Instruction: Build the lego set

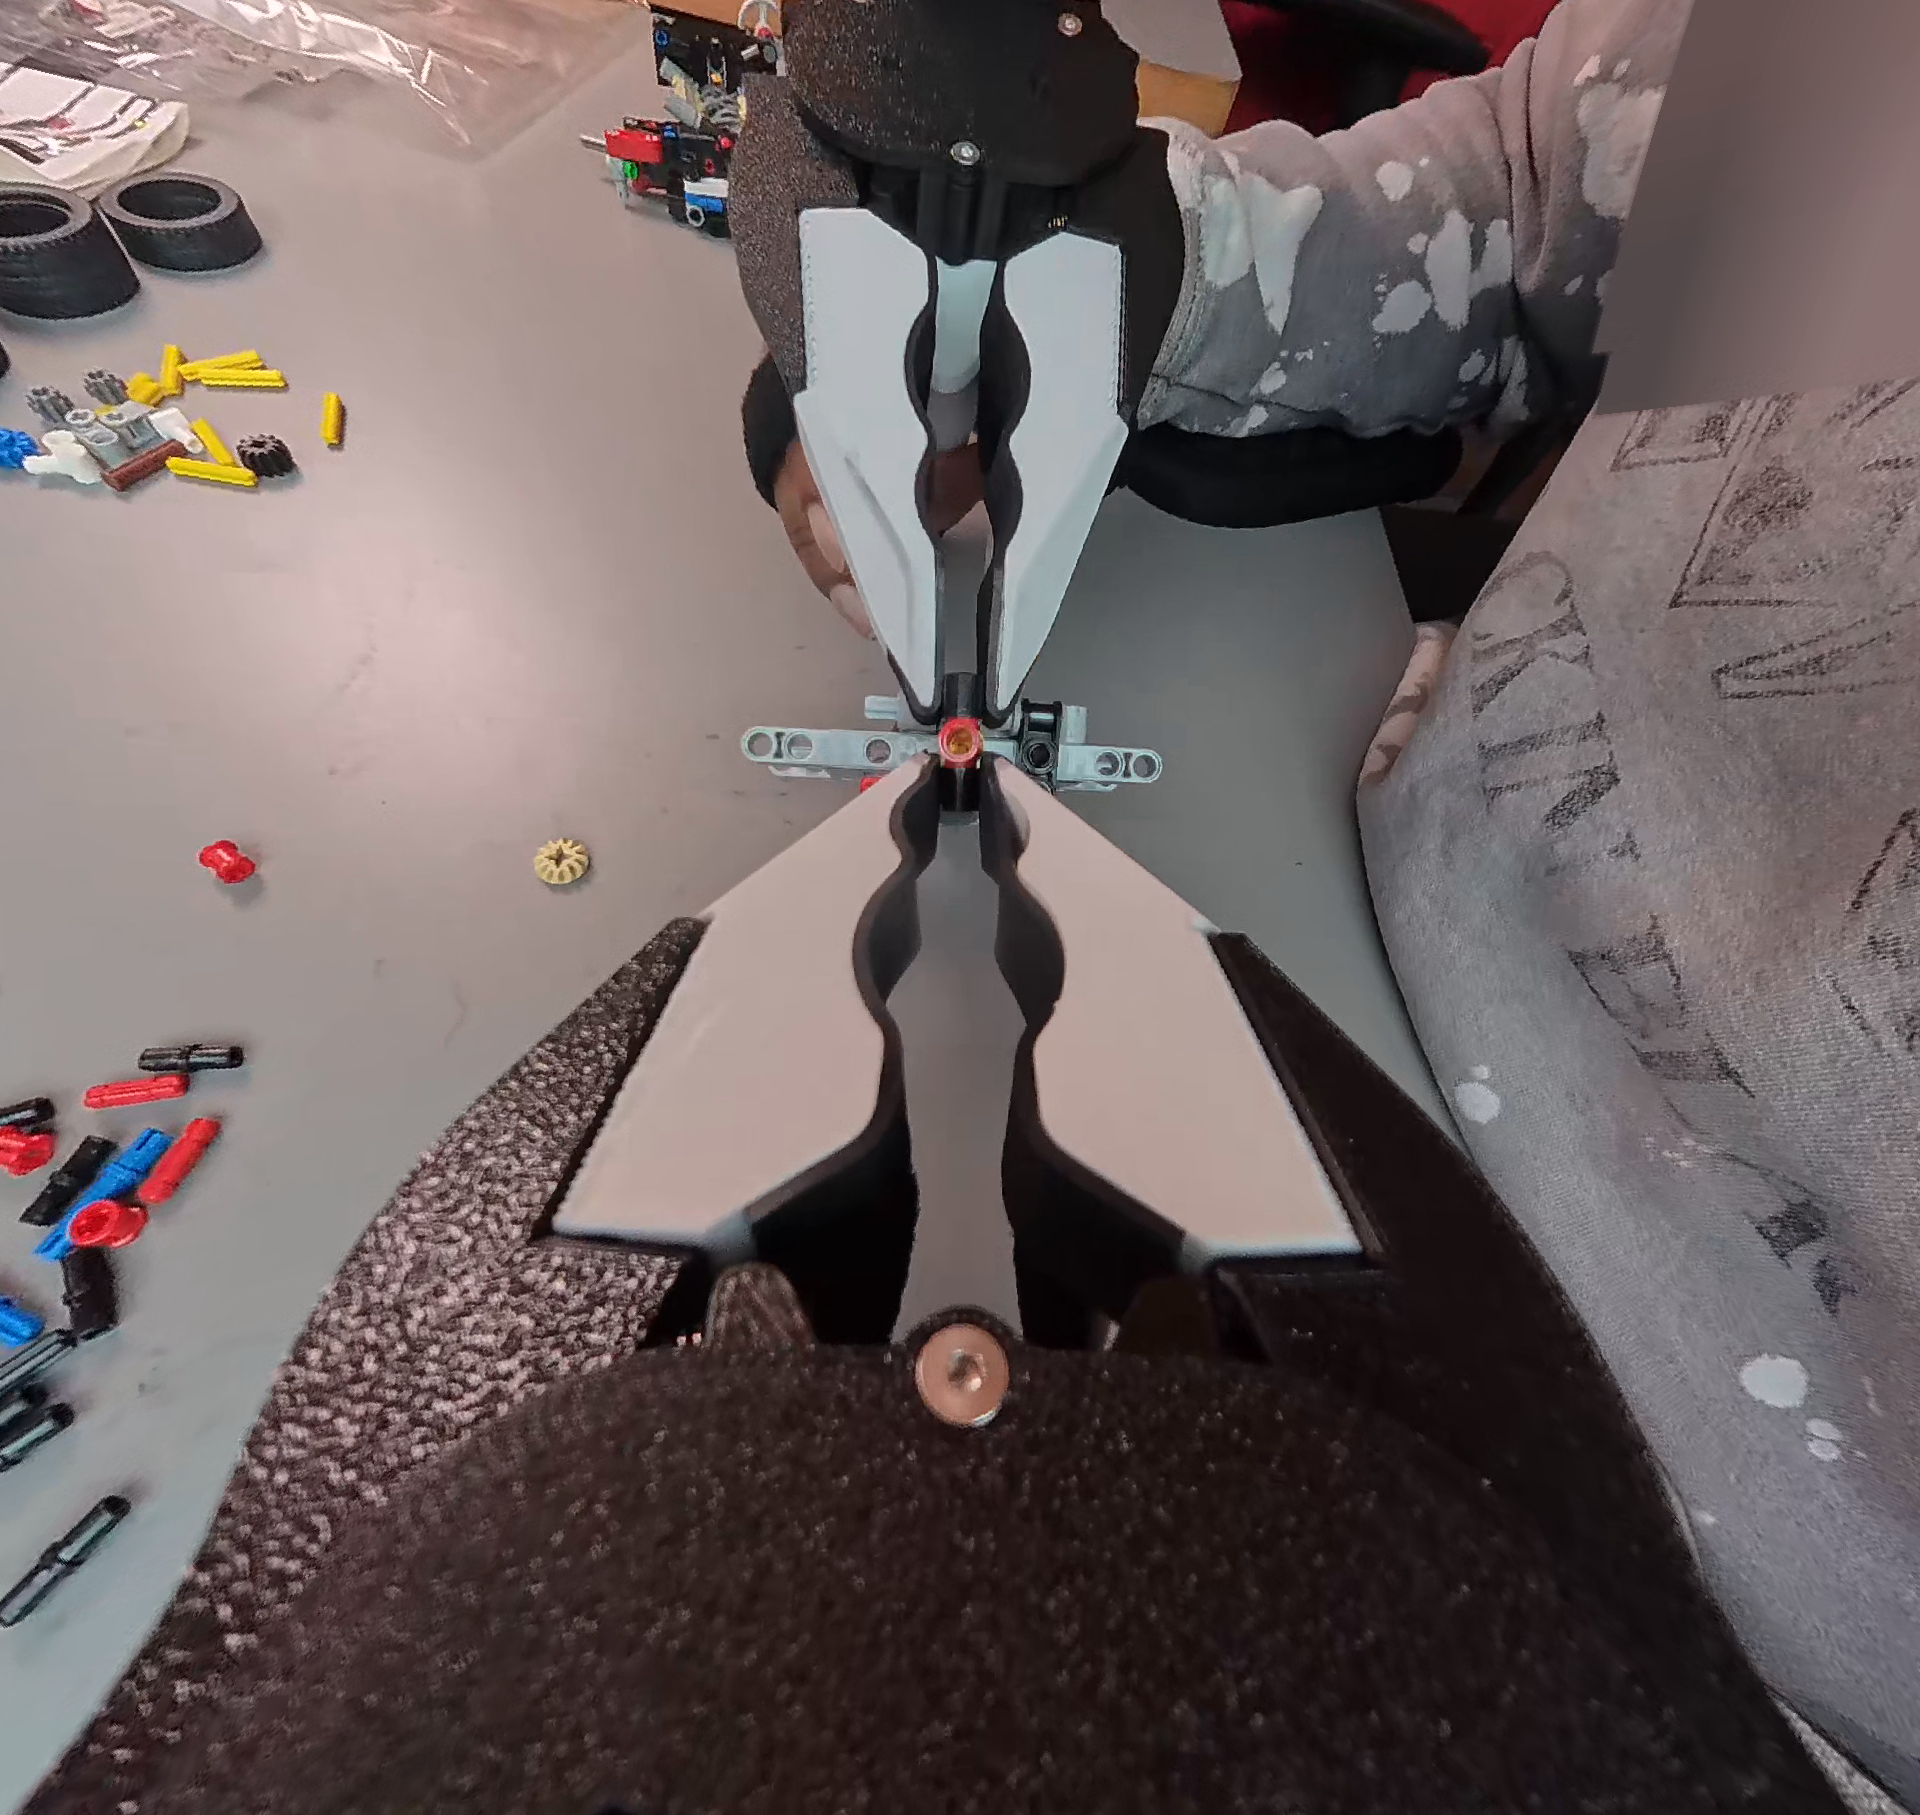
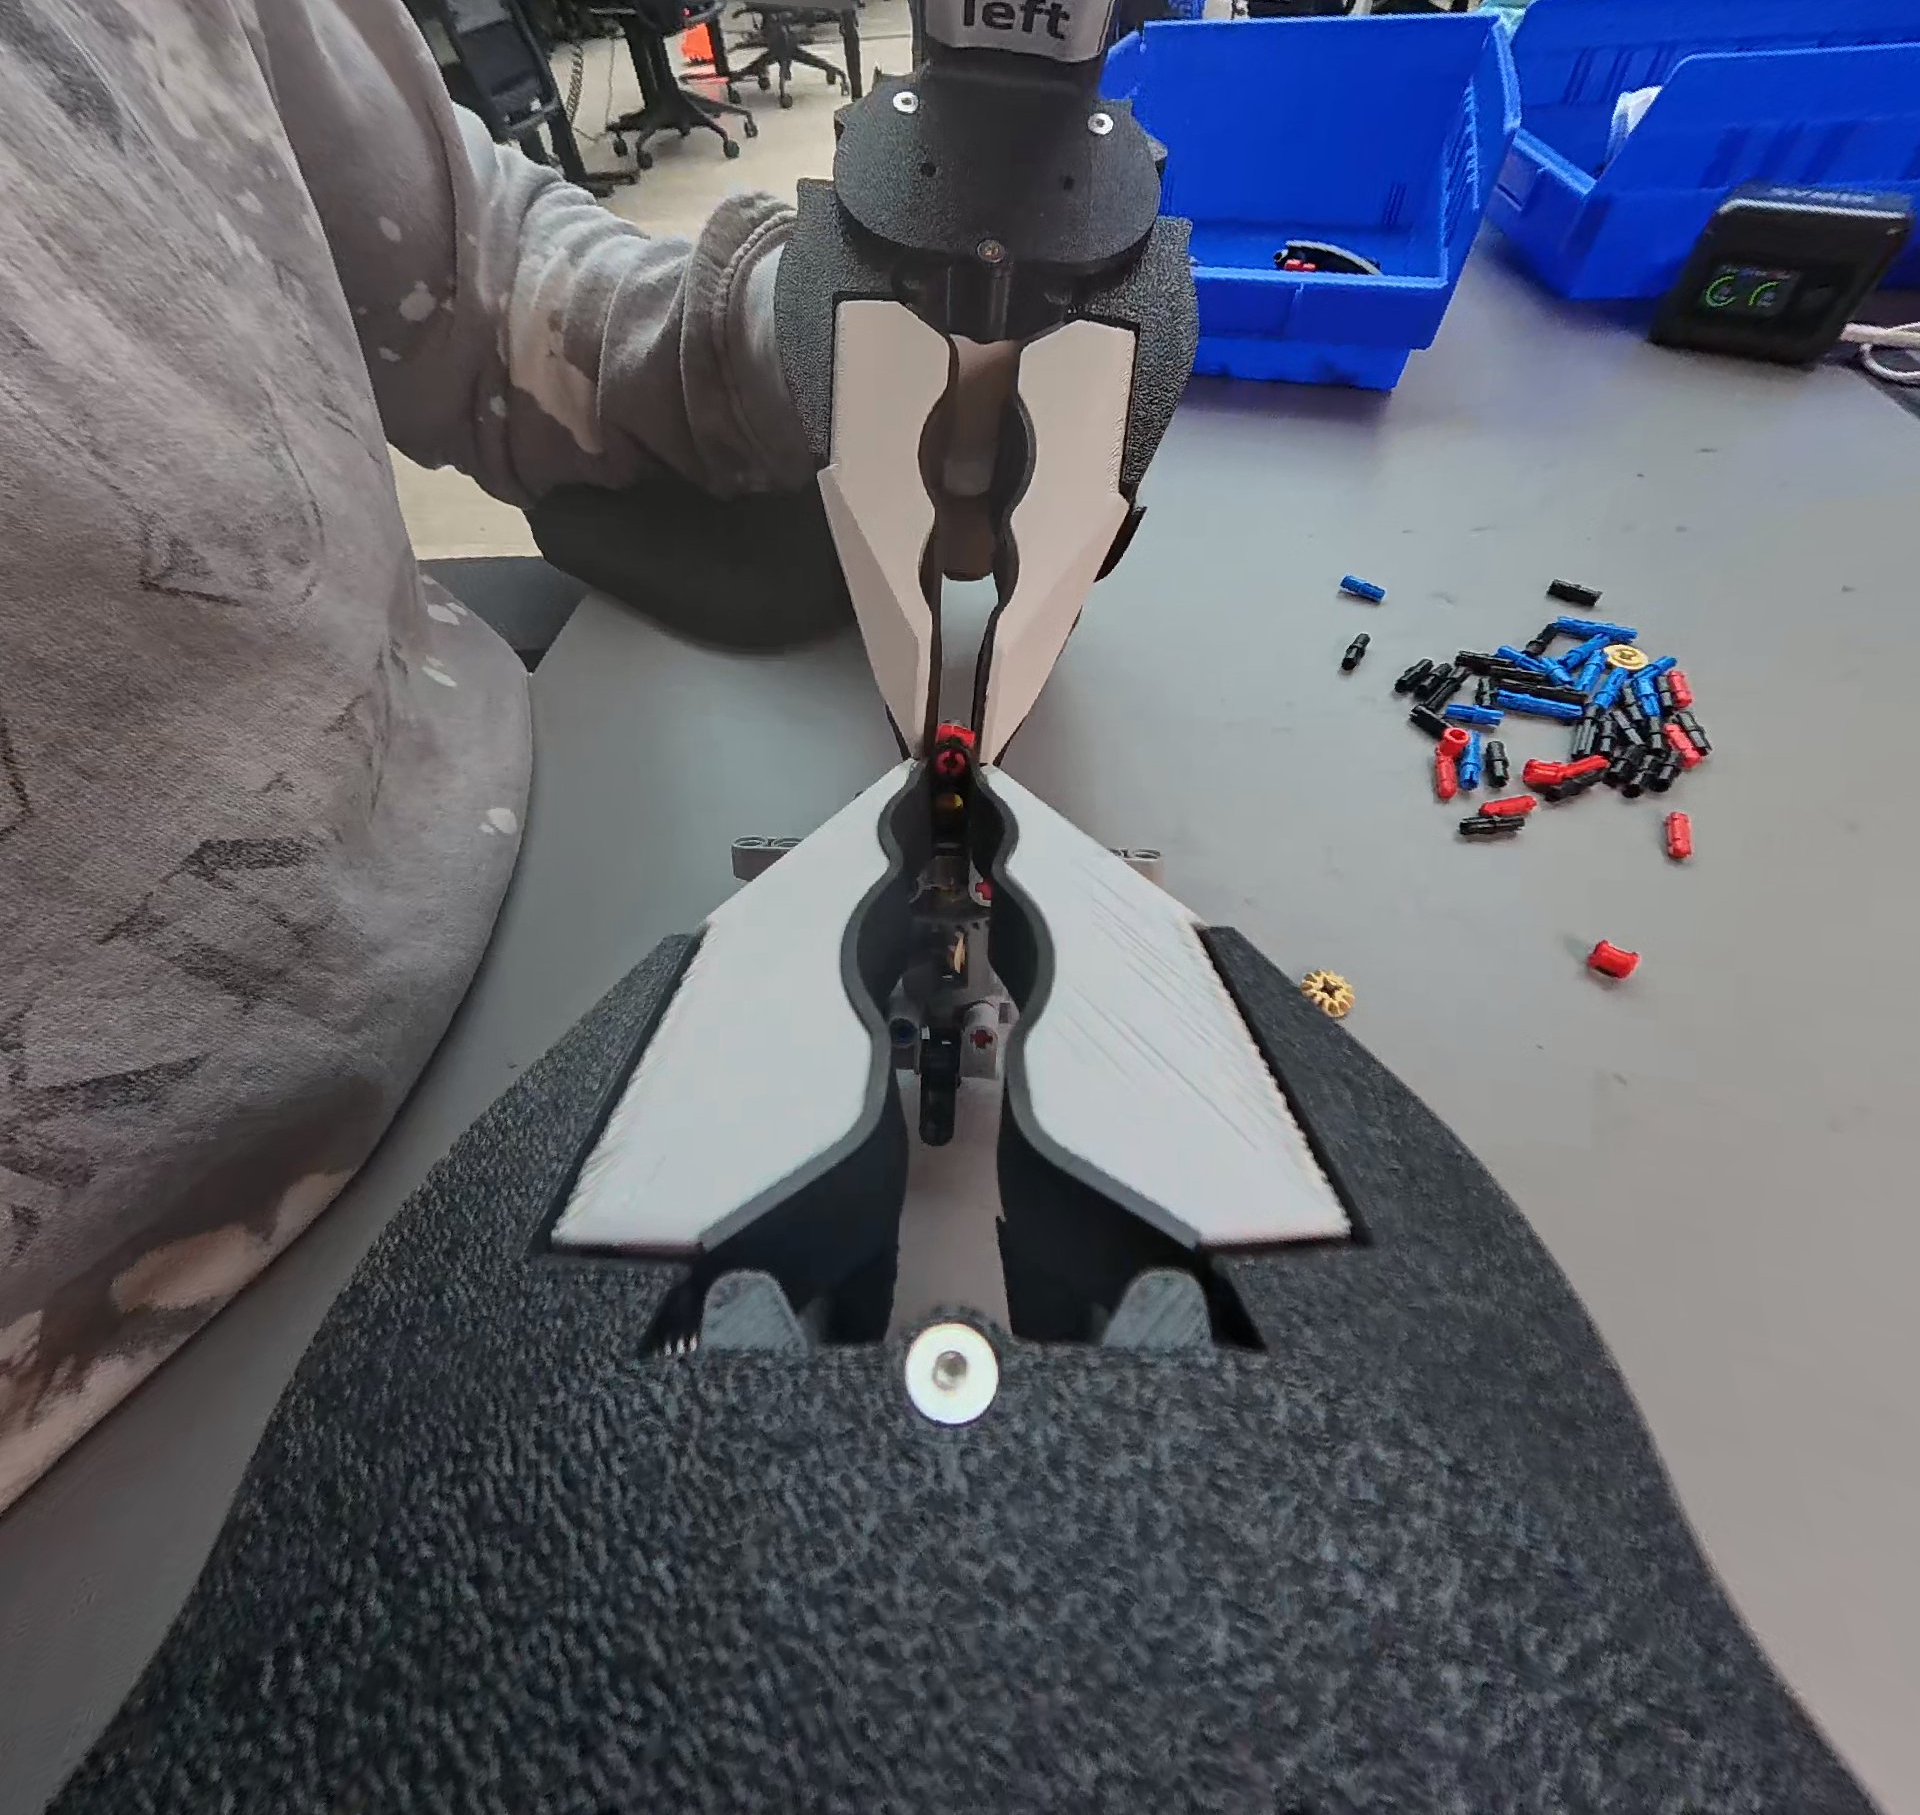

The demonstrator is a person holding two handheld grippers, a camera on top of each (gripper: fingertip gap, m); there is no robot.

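A small grey lego assembly point(image 1: 1101, 763) with a long holed beam hangs just above the grey table point(image 1: 468, 726), held between both grippers. A red bush point(image 1: 958, 739) sits at its middle. My left gripper point(image 1: 958, 786) is shut, its tips pinching a black part of the assembly just under the red bush. My right gripper point(image 1: 961, 700) comes from the opposite side and is shut on the assembly's far side. In the right wrist view the assembly point(image 2: 945, 986) lies between my right gripper's point(image 2: 951, 773) fingers, and the left gripper point(image 2: 954, 742) meets it tip to tip at a red piece point(image 2: 953, 735).
Black tyres point(image 1: 182, 217), yellow axles point(image 1: 223, 373), a tan gear point(image 1: 562, 861), a red piece point(image 1: 227, 861) and loose pins point(image 1: 114, 1183) lie left. A part-built model point(image 1: 675, 144) and plastic bags point(image 1: 260, 9) sit behind. Blue bins point(image 2: 1320, 207), a black device point(image 2: 1777, 279), a pin pile point(image 2: 1558, 716). Both grippers' tips are close together, under 4 cm apart. Left tips and right tips are each some 11 cm from the tan gear point(image 1: 562, 861).
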